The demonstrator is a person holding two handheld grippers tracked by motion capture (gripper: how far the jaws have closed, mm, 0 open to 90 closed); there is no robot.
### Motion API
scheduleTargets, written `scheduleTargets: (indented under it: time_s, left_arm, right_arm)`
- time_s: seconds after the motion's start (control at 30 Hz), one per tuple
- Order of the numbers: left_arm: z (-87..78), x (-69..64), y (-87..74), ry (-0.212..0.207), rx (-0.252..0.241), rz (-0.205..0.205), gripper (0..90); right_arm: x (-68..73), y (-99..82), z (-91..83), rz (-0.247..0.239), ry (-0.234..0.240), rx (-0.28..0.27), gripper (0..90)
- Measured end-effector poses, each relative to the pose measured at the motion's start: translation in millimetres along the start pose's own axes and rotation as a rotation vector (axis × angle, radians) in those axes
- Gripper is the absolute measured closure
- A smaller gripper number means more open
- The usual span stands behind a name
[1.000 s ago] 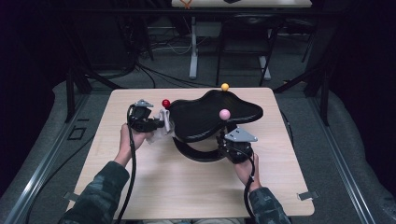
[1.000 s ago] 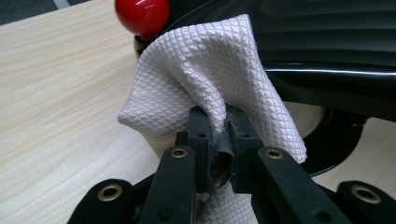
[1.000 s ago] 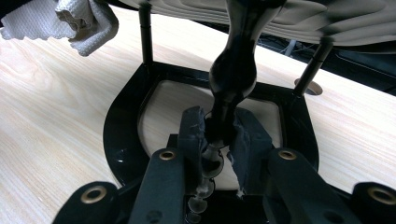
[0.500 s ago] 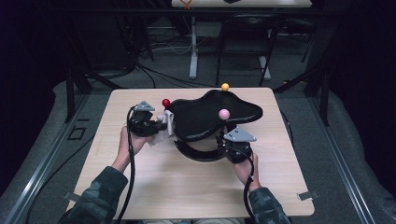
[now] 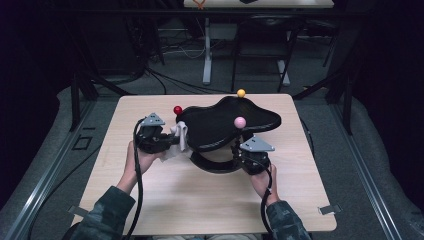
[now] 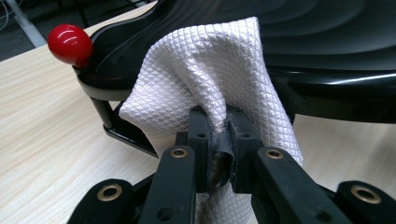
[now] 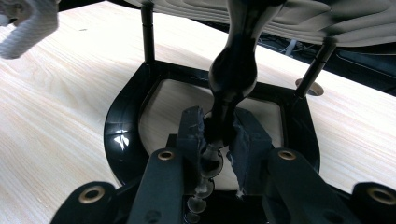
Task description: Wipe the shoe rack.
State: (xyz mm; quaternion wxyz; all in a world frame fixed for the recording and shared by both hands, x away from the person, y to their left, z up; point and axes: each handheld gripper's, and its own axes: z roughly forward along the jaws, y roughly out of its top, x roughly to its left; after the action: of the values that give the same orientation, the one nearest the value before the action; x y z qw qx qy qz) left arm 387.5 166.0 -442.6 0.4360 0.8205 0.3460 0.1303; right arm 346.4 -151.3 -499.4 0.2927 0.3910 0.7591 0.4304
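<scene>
1. a black stand point(image 5: 227, 127) sits on the wooden table point(image 5: 200, 210), near the middle and toward the far edge; it has a wavy black top tray on thin posts above a ring-shaped base point(image 7: 126, 135).
2. three small balls stick up from the stand: a red ball point(image 5: 177, 110) at its left end, a yellow ball point(image 5: 241, 93) at the far edge, a pink ball point(image 5: 239, 122) on the near side.
3. the left gripper point(image 5: 170, 142) is clamped narrow on a white cloth point(image 6: 210, 88), and the cloth is pressed against the left rim of the tray, just beside the red ball.
4. the right gripper point(image 5: 240, 161) is at the near side of the stand, its jaws squeezed onto a glossy black post point(image 7: 231, 79) that rises from the base up to the tray.
5. the person's hands come in from the near edge of the table, one on each gripper.
</scene>
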Motion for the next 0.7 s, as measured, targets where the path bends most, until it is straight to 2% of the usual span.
scheduleTargets:
  time_s: [0.23,0.57,0.7]
  left_arm:
    - [-12.0,-11.3,-1.6,-0.010,-0.020,0.018,82.0]
    - [-27.8,-26.9,-1.1,-0.025,-0.038,0.049,82.0]
    - [-37.4,-39.0,2.7,-0.036,-0.053,0.082,82.0]
  right_arm:
    - [1.4,1.2,1.6,0.000,0.012,0.001,74.3]
    - [3.5,2.3,3.5,-0.007,0.002,0.002,74.3]
    - [3.8,2.4,3.5,-0.006,0.000,0.004,74.3]
